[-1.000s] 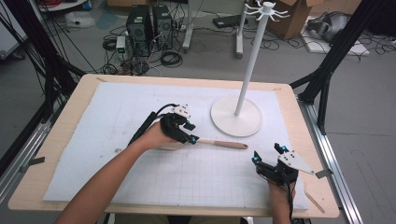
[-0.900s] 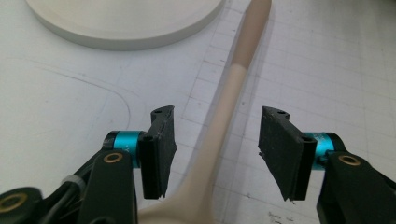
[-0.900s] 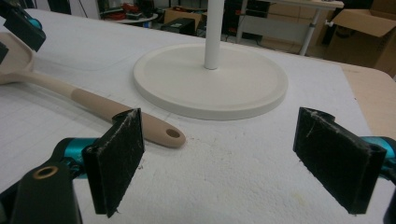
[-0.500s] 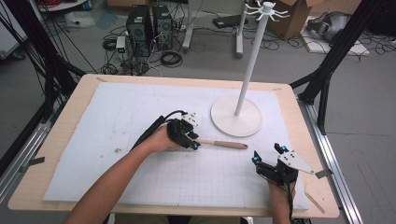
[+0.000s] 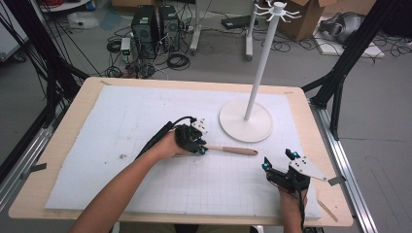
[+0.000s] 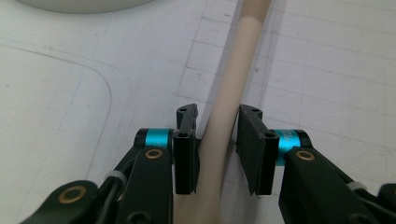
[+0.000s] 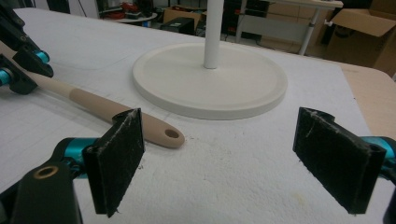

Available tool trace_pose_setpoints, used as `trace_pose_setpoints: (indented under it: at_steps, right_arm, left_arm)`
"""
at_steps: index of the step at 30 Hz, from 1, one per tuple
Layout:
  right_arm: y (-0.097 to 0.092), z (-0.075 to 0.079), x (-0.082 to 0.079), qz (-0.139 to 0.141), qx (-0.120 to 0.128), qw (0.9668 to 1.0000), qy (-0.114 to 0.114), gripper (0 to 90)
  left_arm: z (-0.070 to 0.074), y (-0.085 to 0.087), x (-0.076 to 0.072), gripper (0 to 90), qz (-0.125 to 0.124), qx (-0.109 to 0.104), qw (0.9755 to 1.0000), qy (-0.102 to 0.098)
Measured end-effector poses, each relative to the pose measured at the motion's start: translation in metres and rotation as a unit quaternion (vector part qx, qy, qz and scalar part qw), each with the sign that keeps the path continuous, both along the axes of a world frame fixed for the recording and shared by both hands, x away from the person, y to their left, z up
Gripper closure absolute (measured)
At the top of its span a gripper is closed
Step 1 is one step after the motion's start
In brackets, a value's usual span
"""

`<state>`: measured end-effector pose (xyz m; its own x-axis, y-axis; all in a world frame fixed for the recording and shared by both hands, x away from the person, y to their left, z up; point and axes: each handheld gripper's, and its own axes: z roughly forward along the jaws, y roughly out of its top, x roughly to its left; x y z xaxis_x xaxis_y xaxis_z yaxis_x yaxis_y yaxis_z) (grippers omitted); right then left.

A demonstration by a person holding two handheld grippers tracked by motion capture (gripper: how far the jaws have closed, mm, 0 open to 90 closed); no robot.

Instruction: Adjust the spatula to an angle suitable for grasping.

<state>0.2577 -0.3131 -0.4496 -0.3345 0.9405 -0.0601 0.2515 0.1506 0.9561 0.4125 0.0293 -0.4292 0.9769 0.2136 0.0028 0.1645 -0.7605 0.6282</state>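
Two grippers work over a white, faintly gridded foam mat (image 5: 145,126) that covers a pale wooden table (image 5: 68,141). Nearest, at the lower right of the high view, the right gripper (image 5: 281,162) rests on the mat with its flat black, rough-faced pads spread wide and nothing between them; in the right gripper view those pads (image 7: 119,156) stand far apart at the bottom corners. Just above and left of it, at the frame's centre, lies a slim wooden utensil handle (image 5: 235,150), round in section, pale along most of its length and darker tan toward a rounded end pierced by a small hole. The left gripper (image 5: 200,148) sits at the handle's left end; its jaws have just been closing, and in the left gripper view the pale shaft (image 6: 224,116) runs up between the two pads, the left pad against it and the right pad beside it with a sliver of gap. Farther back, right of centre, a smooth white round base (image 5: 245,121) with a raised rim carries a thin white pole (image 5: 262,58) topped by small hooks.
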Motion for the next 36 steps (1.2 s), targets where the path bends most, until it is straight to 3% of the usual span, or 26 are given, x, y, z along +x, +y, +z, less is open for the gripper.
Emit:
trace_pose_setpoints:
  at_steps: [6, 9, 11, 15, 22, 30, 36]
  right_arm:
    - [0.000, 0.000, 0.000, 0.000, 0.000, 1.0000, 0.000, 15.5]
    - [0.000, 0.000, 0.000, -0.001, 0.002, 1.0000, 0.001, 15.5]
    - [0.000, 0.000, 0.000, -0.001, 0.002, 1.0000, 0.001, 15.5]
    - [0.000, 0.000, 0.000, -0.002, 0.001, 1.0000, 0.001, 15.5]
    - [0.000, 0.000, 0.000, -0.003, 0.002, 1.0000, 0.001, 15.5]
    - [0.000, 0.000, 0.000, -0.004, 0.000, 1.0000, -0.001, 15.5]
    - [0.000, 0.000, 0.000, -0.005, -0.002, 1.0000, -0.001, 15.5]
  left_arm:
    - [0.002, 0.002, -0.001, 72.5, -0.002, 0.004, 1.0000, 0.000]
    - [0.003, 0.004, -0.003, 77.5, -0.025, 0.001, 0.9995, 0.019]
    - [0.005, 0.002, -0.008, 77.7, -0.030, 0.010, 0.9994, 0.011]
    - [0.007, 0.005, -0.012, 77.7, -0.043, 0.013, 0.9988, 0.017]
    - [0.013, 0.022, -0.019, 77.7, -0.021, 0.006, 0.9992, 0.032]
    - [0.015, 0.039, -0.034, 77.7, -0.015, -0.014, 0.9993, 0.032]
    - [0.017, 0.055, -0.046, 77.6, 0.026, -0.031, 0.9985, 0.038]
